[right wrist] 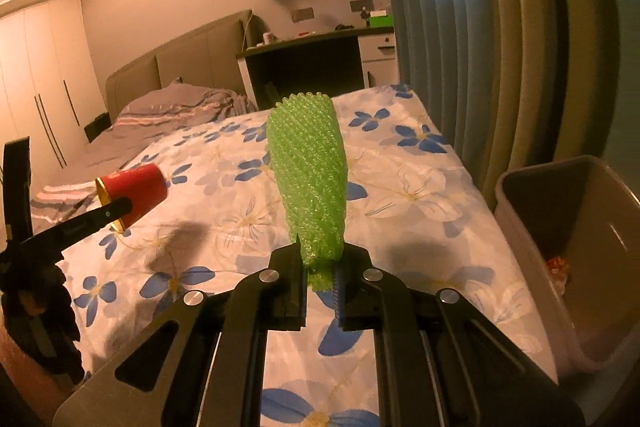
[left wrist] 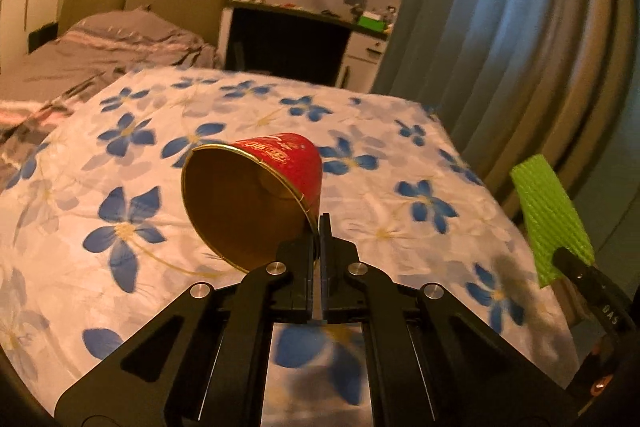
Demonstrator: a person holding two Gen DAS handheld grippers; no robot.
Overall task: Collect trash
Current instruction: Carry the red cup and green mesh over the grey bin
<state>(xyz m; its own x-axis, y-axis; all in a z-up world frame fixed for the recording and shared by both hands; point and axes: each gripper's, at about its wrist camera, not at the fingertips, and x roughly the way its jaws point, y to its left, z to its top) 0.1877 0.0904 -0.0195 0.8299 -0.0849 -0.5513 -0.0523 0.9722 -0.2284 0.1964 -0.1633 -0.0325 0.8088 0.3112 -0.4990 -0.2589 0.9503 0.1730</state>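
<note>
Red paper cup [left wrist: 256, 195] and green bubble wrap [right wrist: 308, 183], pinched in left tongs [left wrist: 323, 227] and right tongs [right wrist: 320, 267], hang above the floral bed [right wrist: 400, 187], ready for the nearby bin [right wrist: 576, 227].

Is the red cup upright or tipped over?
Tipped on its side: the red cup hangs off the flowered sheet, rim pinched by the left tool.

Red cup [left wrist: 280, 167], green bubble wrap [right wrist: 308, 179]

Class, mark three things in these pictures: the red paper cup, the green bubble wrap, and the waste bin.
red paper cup [left wrist: 288, 155], left wrist view, on its red outer wall.
green bubble wrap [right wrist: 310, 167], right wrist view, mid-sheet.
waste bin [right wrist: 520, 183], right wrist view, on its near rim.
</note>
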